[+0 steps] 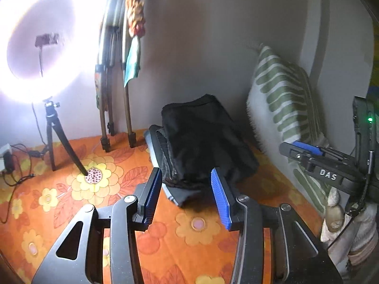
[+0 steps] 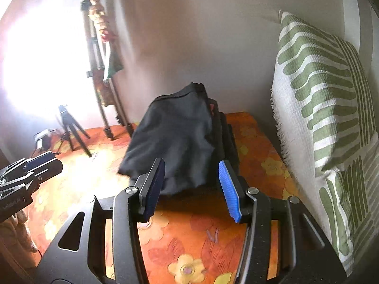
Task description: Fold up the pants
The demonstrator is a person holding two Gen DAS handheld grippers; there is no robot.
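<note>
A stack of folded dark pants [image 1: 201, 146] lies on the orange flowered bedsheet [image 1: 71, 189] near the wall. The top piece is black; grey folded ones lie under it. The stack also shows in the right wrist view [image 2: 180, 146]. My left gripper [image 1: 187, 194] is open and empty, just in front of the stack. My right gripper [image 2: 191, 187] is open and empty, its blue-padded fingers apart right before the stack's near edge. The right gripper also shows in the left wrist view [image 1: 315, 156] at the right; the left gripper shows in the right wrist view [image 2: 28, 172] at the left.
A green-and-white pillow [image 2: 327, 108] leans on the wall at the right. A lit ring light [image 1: 42, 37] on a small tripod [image 1: 54, 139] stands at the left with cables [image 1: 16, 165]. Folded stands [image 1: 113, 82] lean against the wall.
</note>
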